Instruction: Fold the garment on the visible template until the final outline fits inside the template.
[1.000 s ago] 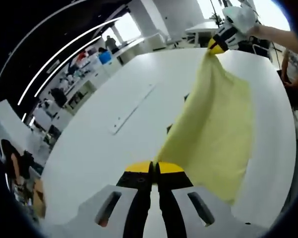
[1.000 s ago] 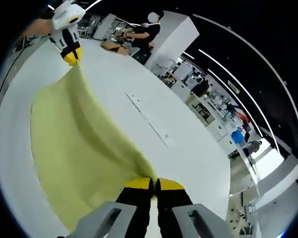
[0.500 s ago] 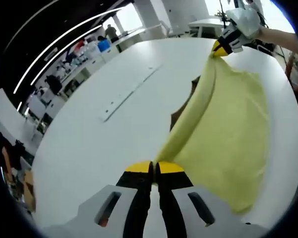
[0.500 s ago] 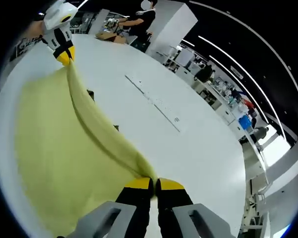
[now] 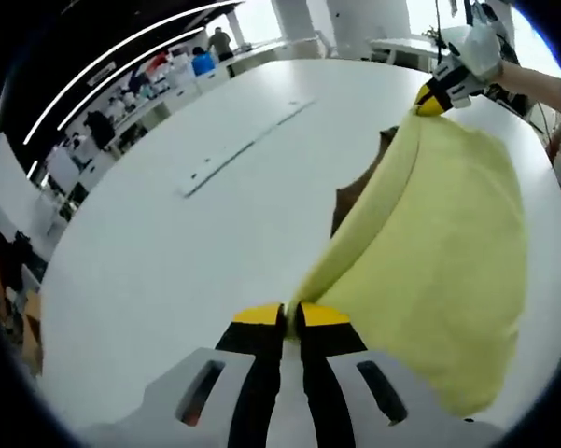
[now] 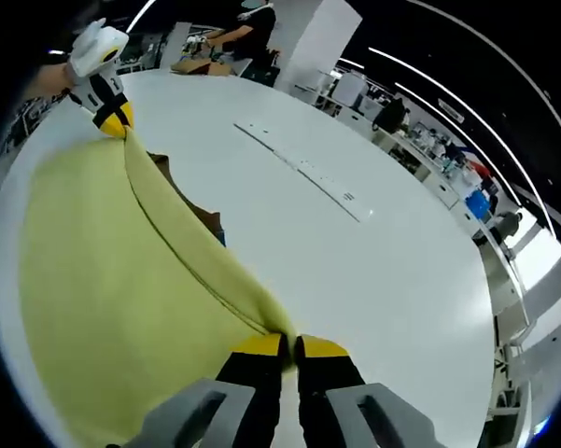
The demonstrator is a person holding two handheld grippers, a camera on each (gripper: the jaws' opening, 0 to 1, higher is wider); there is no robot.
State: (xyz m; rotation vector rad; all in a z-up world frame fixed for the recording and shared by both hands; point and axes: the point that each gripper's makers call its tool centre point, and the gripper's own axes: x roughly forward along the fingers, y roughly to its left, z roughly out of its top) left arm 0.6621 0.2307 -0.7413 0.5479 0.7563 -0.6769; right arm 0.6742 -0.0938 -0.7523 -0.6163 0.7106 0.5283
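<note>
Holding one long edge of the yellow garment (image 5: 439, 252) taut between them, both grippers carry it above the white desk (image 5: 168, 243), so the cloth hangs as a sheet ready to be laid over. The left gripper (image 5: 287, 315) has its fingers clenched on the near corner; the right gripper (image 6: 282, 347) is pinched shut on the opposite corner, and each appears far off in the other's view. Below the stretched edge a brown patch (image 5: 355, 191) shows on the desk, probably the template. A person's sleeve (image 5: 541, 79) reaches in behind the far gripper.
</note>
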